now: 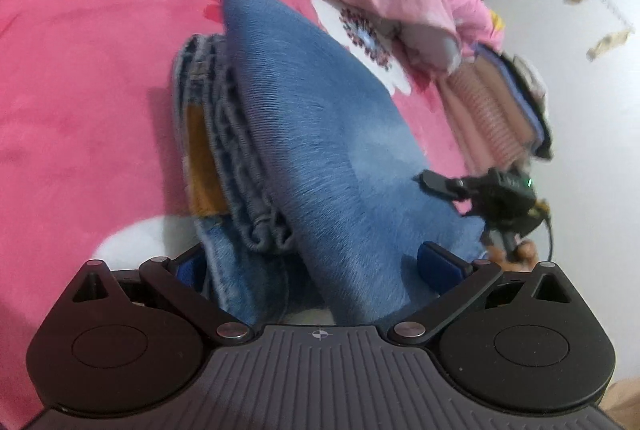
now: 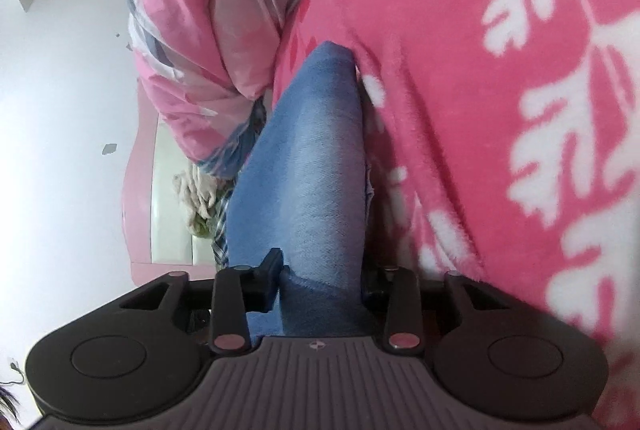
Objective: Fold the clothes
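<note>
Folded blue jeans (image 1: 320, 133) sit between both tools on the pink bed (image 1: 80, 69); the left tool (image 1: 316, 270) and right tool (image 2: 320, 278) are each clamped on them. Lifting level should keep the folds intact.

My left tongs (image 1: 316, 270) stand wide apart, angled downward, with the folded jeans (image 1: 304, 133) lying between the blue pads (image 1: 438, 264); I cannot tell whether the pads press on the cloth. My right tongs (image 2: 320, 286) point nearly level, their jaws drawn in narrow and pinching the denim on both sides. In the left view, the right tongs show off to the side, with fingertips of my hand (image 1: 520, 252) beneath them.
</note>
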Demonstrator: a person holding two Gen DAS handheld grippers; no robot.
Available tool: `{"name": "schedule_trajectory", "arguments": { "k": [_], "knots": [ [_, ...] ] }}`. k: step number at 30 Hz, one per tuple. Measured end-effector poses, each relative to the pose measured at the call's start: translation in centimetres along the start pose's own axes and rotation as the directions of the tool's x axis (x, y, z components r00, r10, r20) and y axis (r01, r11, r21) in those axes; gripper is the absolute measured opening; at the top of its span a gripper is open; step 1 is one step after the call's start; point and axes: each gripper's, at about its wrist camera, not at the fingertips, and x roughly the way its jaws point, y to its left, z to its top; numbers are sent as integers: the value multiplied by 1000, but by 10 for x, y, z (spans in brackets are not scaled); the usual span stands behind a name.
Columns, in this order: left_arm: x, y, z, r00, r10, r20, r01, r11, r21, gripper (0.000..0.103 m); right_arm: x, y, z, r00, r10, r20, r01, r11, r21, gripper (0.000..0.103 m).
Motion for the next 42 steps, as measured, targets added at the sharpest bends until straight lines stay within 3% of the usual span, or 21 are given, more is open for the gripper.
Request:
{"name": "schedule_trajectory", "arguments": {
  "k": [2,4,8,10,12,13,15,19,22,23,26,29,30,31,32,34,37,41,42],
  "knots": [
    [-15,5,-4,1000,-12,25,12,1000,-6,103,-12,9,-7,998,-52,38,54,998,-37,44],
    [-31,9,-6,998,-25,56,25,1000,-10,103,-32,20,-16,988,-113,103,122,989,-87,63],
    [-58,19,-2,989,-40,143,46,998,-35,103,-80,51,-45,937,-179,300,245,949,-197,65],
    [-66,22,4,981,-40,189,50,998,-47,103,-91,74,-66,899,-159,409,297,907,-300,65],
    [-70,22,12,972,-35,234,50,997,-57,103,-84,101,-89,884,-131,449,344,834,-433,65],
    [-69,19,18,968,-31,249,45,998,-49,103,-73,115,-102,886,-119,449,361,783,-506,65],
    [-65,12,30,962,-19,271,28,999,-30,101,-40,140,-127,894,-127,429,403,646,-648,65],
    [-50,3,55,959,39,280,-41,999,2,97,40,166,-185,897,-180,405,439,246,-864,65],
    [-35,1,71,966,74,249,-80,997,13,81,77,168,-217,912,-183,367,380,41,-924,66],
    [-31,1,75,968,82,237,-89,996,19,77,85,165,-225,914,-185,361,364,-14,-931,67],
    [-17,1,81,973,122,196,-130,991,31,67,105,157,-237,901,-207,381,361,-126,-924,68],
    [-10,3,82,974,143,174,-151,988,33,65,123,148,-243,868,-225,442,394,-229,-890,68],
    [-9,3,82,974,146,176,-153,988,30,63,126,145,-246,854,-224,469,413,-256,-874,65],
    [-10,3,82,972,148,181,-156,987,31,62,129,142,-249,839,-222,496,432,-283,-857,54],
    [-10,1,82,971,148,187,-158,987,37,56,130,143,-248,839,-222,497,437,-272,-858,49],
    [-12,-3,82,967,156,202,-170,984,53,49,127,145,-244,843,-219,491,446,-226,-866,26],
    [-14,-10,84,962,167,216,-188,979,76,41,112,150,-238,847,-184,499,475,-160,-865,14],
    [-16,-21,90,960,153,234,-183,977,112,31,96,162,-229,845,-124,521,518,-56,-854,11],
    [-17,-24,92,960,146,238,-178,976,122,30,95,166,-228,843,-114,526,524,-50,-851,11]
  ]
}}
